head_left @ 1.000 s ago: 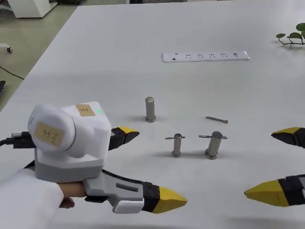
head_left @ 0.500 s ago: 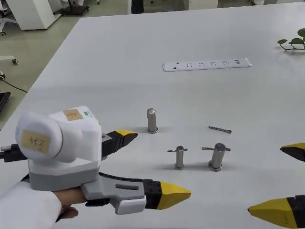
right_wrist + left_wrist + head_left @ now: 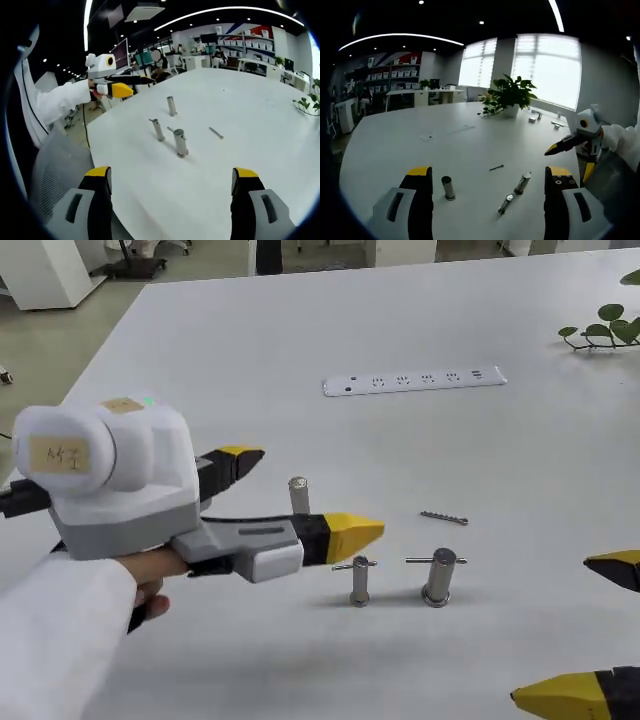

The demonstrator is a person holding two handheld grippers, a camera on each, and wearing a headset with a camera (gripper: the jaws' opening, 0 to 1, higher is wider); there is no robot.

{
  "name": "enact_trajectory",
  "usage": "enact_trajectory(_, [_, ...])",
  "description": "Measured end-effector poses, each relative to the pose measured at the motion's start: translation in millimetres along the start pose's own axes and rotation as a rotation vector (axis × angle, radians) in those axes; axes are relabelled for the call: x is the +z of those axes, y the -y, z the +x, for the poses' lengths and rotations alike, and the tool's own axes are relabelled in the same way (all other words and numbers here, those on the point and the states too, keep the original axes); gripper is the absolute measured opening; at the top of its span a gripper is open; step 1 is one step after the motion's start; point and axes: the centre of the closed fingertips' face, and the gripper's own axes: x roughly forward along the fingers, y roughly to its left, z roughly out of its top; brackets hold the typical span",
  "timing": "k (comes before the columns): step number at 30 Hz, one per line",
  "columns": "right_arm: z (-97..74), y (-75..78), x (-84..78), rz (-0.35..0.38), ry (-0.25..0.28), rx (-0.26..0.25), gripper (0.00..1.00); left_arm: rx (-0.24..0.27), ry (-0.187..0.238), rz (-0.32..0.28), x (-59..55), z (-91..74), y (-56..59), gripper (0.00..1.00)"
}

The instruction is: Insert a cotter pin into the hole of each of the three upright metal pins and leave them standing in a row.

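Well back, power strip [image 3: 415,381] and plant [image 3: 600,328]; left gripper [image 3: 322,490], wide, partly before bare pin [image 3: 298,486]; right gripper [image 3: 551,630] wide.

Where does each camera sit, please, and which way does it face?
Head view: on the headset, looking down at the table; the left claw, a sleeve and the right claw show.
Left gripper view: on the left claw, looking between its open jaws over the upright pins toward the right claw.
Right gripper view: on the right claw, facing the left claw and sleeve past its jaws.
Both gripper views share the loose cotter pin.
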Motion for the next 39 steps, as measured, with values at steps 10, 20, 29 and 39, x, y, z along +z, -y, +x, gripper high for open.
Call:
enact_trajectory(10, [-7.6,2.0,-6.1,0.025,0.003,-0.013,0.97,0.081,-0.020,-0.049,-7.9,18.7,-41.3,0.85])
enact_trajectory(20, [-16.7,4.1,-6.4,0.034,0.013,-0.046,0.96,0.102,-0.077,-0.036,-28.0,28.4,-53.1,0.74])
enact_trajectory(29, [-22.8,7.7,-2.0,0.042,0.038,-0.066,0.94,0.090,-0.122,-0.055,-47.5,33.1,-52.2,0.64])
enact_trajectory(39, [-22.8,3.0,-1.3,0.045,0.037,-0.057,0.94,0.110,-0.165,0.011,-60.8,45.3,-60.0,0.37])
